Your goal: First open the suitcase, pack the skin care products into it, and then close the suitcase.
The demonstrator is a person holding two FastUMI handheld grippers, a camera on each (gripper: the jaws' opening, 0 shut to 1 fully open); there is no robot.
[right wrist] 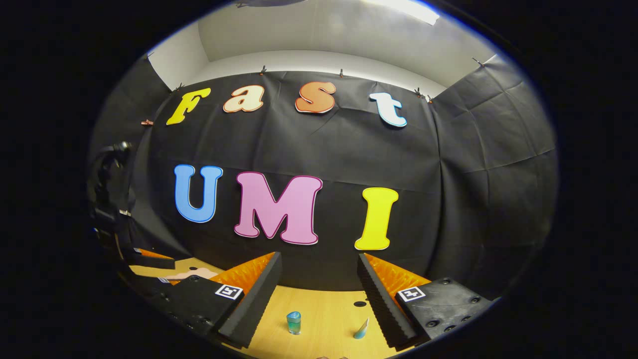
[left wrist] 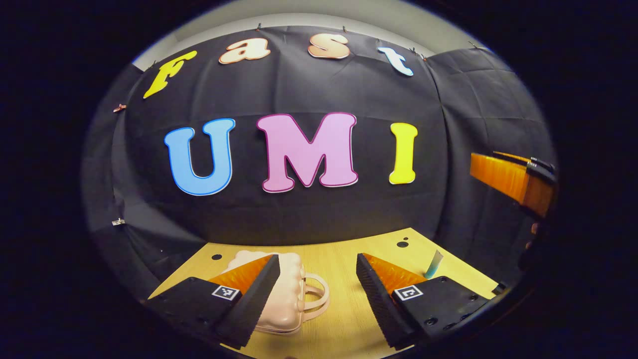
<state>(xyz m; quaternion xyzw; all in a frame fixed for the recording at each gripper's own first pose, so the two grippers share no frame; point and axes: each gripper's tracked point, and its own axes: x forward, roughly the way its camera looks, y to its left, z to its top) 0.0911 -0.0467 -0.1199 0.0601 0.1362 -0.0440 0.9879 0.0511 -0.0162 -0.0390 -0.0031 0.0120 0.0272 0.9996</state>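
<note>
A small pale pink suitcase (left wrist: 286,294) with a loop handle lies shut on the wooden table (left wrist: 339,269), partly behind one finger of my left gripper (left wrist: 315,294), which hovers open above it. A blue-green tube (left wrist: 433,264) stands at the table's right side. In the right gripper view, my right gripper (right wrist: 319,294) is open over the table (right wrist: 324,309), with a small blue-green bottle (right wrist: 293,322) and the tube (right wrist: 361,329) standing between its fingers, farther off. The left gripper (right wrist: 149,259) and the pink suitcase (right wrist: 192,273) show at the far left. The right gripper (left wrist: 513,182) hangs at the far right in the left gripper view.
Black cloth walls close the booth behind and on both sides. The tabletop has small round holes (left wrist: 402,244). A hand (left wrist: 533,234) holds the right gripper at the far right edge.
</note>
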